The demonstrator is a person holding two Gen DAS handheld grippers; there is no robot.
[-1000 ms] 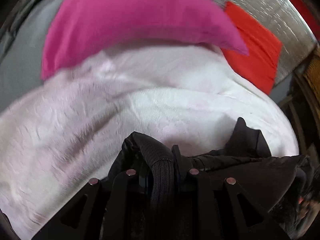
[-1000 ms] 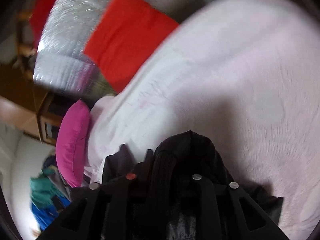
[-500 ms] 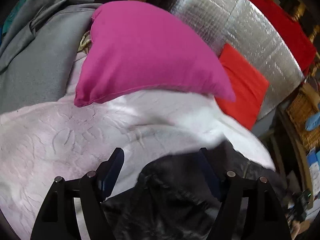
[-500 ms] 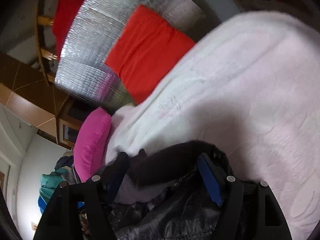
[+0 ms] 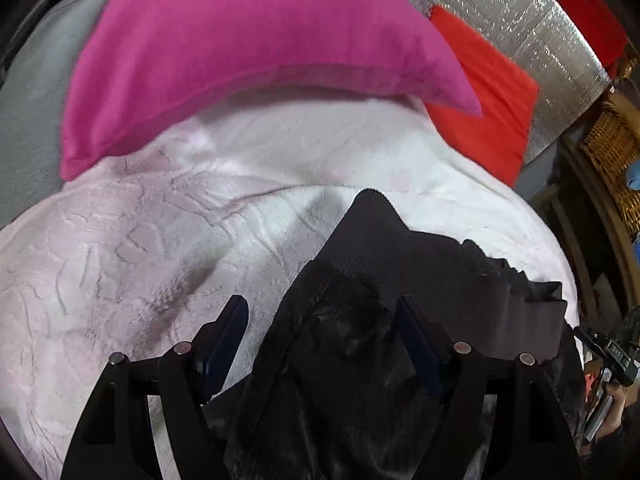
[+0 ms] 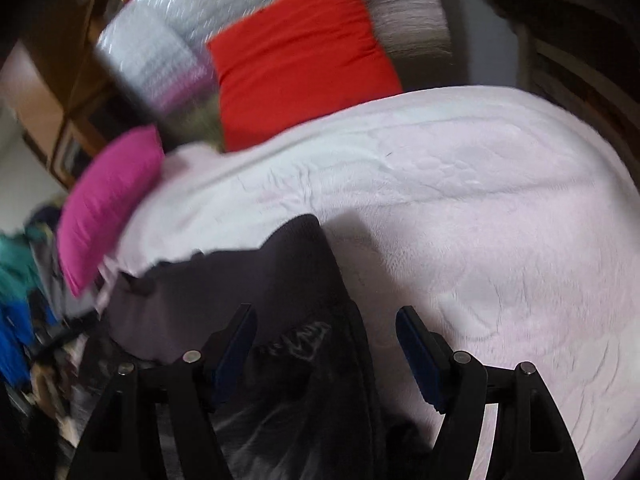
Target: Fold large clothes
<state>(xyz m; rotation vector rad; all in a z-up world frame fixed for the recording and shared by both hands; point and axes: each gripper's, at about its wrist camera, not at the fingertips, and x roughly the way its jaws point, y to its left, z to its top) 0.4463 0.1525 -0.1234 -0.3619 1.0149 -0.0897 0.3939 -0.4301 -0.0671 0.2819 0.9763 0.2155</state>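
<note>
Your bed point(image 5: 168, 216) is the biggest thing here, covered by a pale pink, embossed fleece blanket point(image 6: 480, 208) that fills most of both views. At the head of the bed a silver quilted panel point(image 5: 520, 32) stands upright, with a red cushion point(image 6: 296, 56) leaning against it. A magenta pillow point(image 5: 248, 36) lies on the blanket at the head end, beside the red cushion; in the left wrist view its corner overlaps the cushion's edge. Grey fabric point(image 5: 28, 92) lies off the bed's side past the pillow, and in the right wrist view blurred teal and blue clothes point(image 6: 16, 288) are heaped beyond the same side. A wicker basket point(image 5: 612, 152) sits off the bed in the left wrist view.

The black garment point(image 5: 400, 264) lies on the blanket at the edge of the bed nearest you, bunched, with one ribbed corner pointing toward the head end. In the right wrist view the same garment point(image 6: 280, 288) shows a shiny inner lining low down.

Your left tongs point(image 5: 322, 312) are spread wide, with the garment's dark fold lying between the fingers and not pinched. Your right tongs point(image 6: 324, 322) are equally wide apart, straddling the garment's edge with no grip on it; bare blanket shows beside the right finger. Nothing else lies between either tool and the cloth.
</note>
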